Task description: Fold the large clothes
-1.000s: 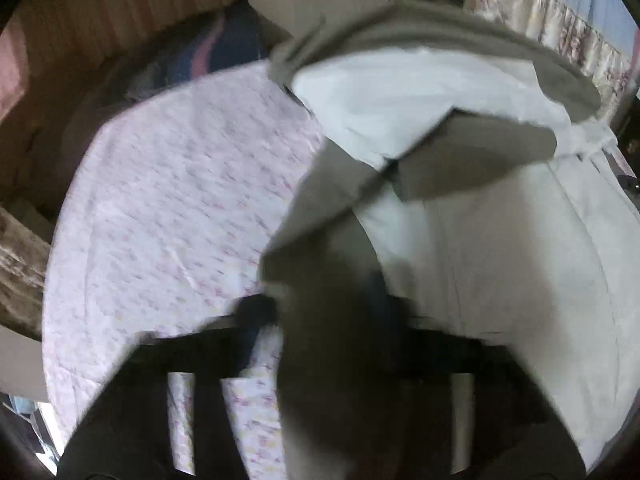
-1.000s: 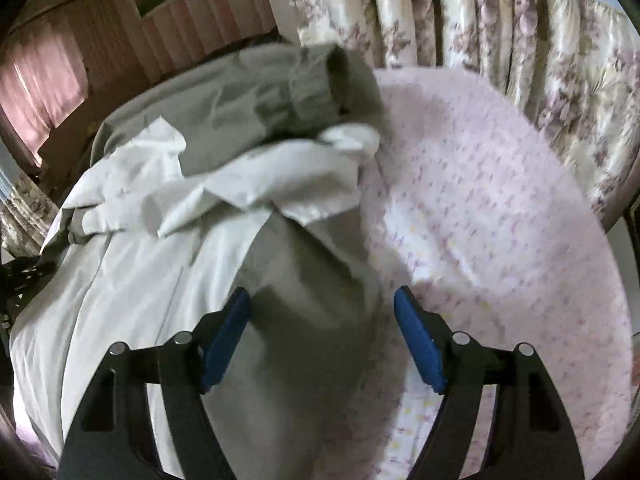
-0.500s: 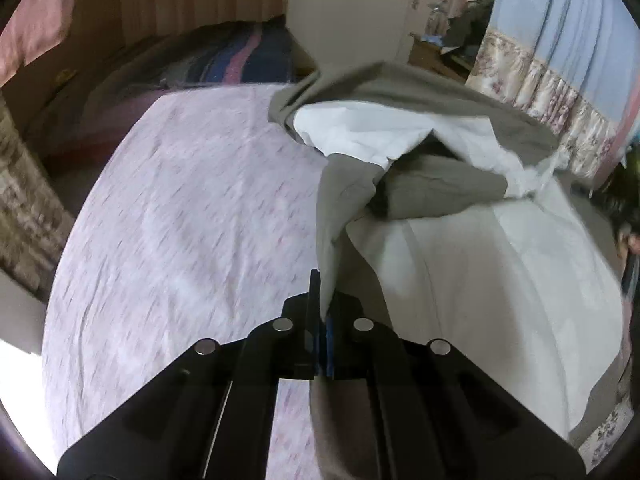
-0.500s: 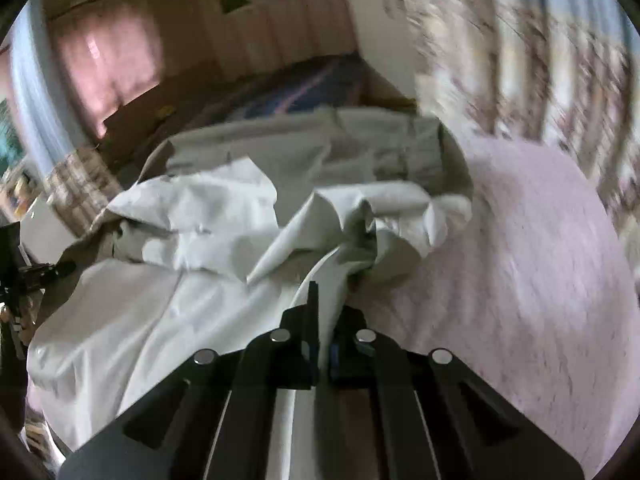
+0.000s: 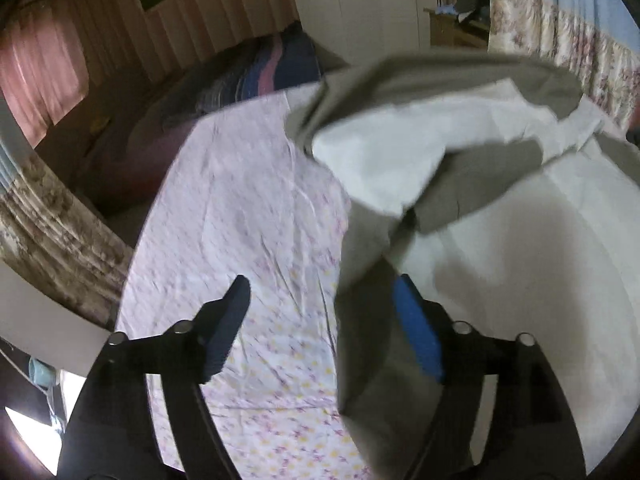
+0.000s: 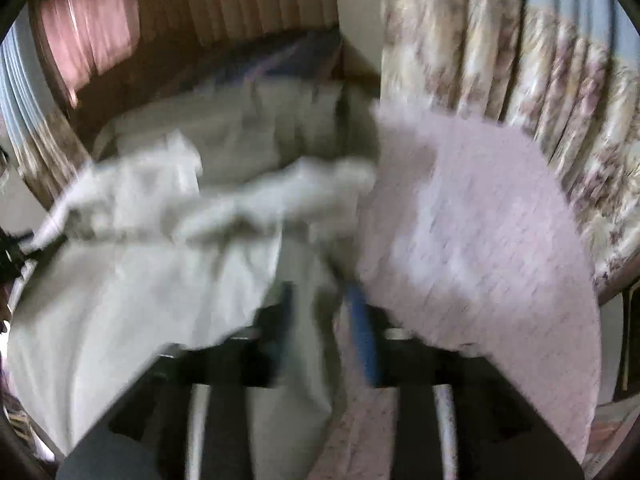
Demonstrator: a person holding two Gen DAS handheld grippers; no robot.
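Across the bed [image 5: 248, 216] lay the coat [image 5: 500, 248], lining up, its long axis running from the near edge toward the far end, where the collar part was bunched in a rumpled heap. Its olive side edge hung down just inside the blue pad [image 5: 416, 332] of the left gripper [image 5: 320, 312], whose jaws were opening; the other finger stood clear over the flowered sheet, so nothing was pinched. On the opposite side edge, the right gripper [image 6: 324, 312] was also opening its jaws, a strip of cloth between them, though blur hid whether the pads were touching it. Each gripper sat at its own side of the coat, so a lengthwise fold seemed the likely next move.
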